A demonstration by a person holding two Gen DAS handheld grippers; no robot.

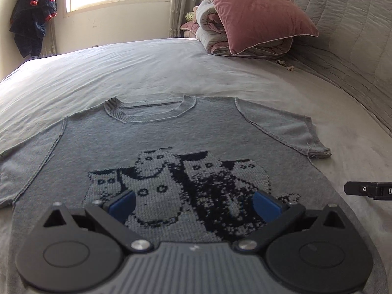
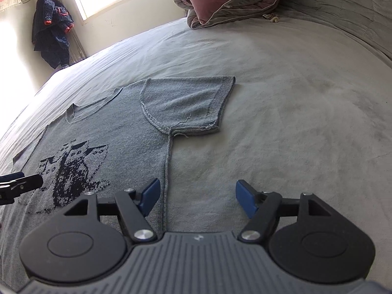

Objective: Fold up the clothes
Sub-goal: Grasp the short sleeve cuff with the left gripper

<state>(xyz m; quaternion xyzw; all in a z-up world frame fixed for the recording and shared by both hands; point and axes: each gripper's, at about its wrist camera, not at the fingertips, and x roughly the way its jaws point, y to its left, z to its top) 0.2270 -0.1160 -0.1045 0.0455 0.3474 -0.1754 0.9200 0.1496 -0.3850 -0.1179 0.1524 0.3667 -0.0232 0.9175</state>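
I see the sweater (image 1: 152,142) lying flat on the bed (image 1: 269,85), collar away from me; behind it, far right, a pillow (image 1: 254,12) rests on a folded quilt (image 1: 215,36) (against the headboard (image 1: 343,24)).

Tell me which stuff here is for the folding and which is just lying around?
For the folding:
- sweater, spread flat on the bed
- left claw, open above it
- right claw, open at its side seam

Just lying around:
- pink pillow
- rolled quilt
- dark clothes hanging by the window
- small bits near the headboard
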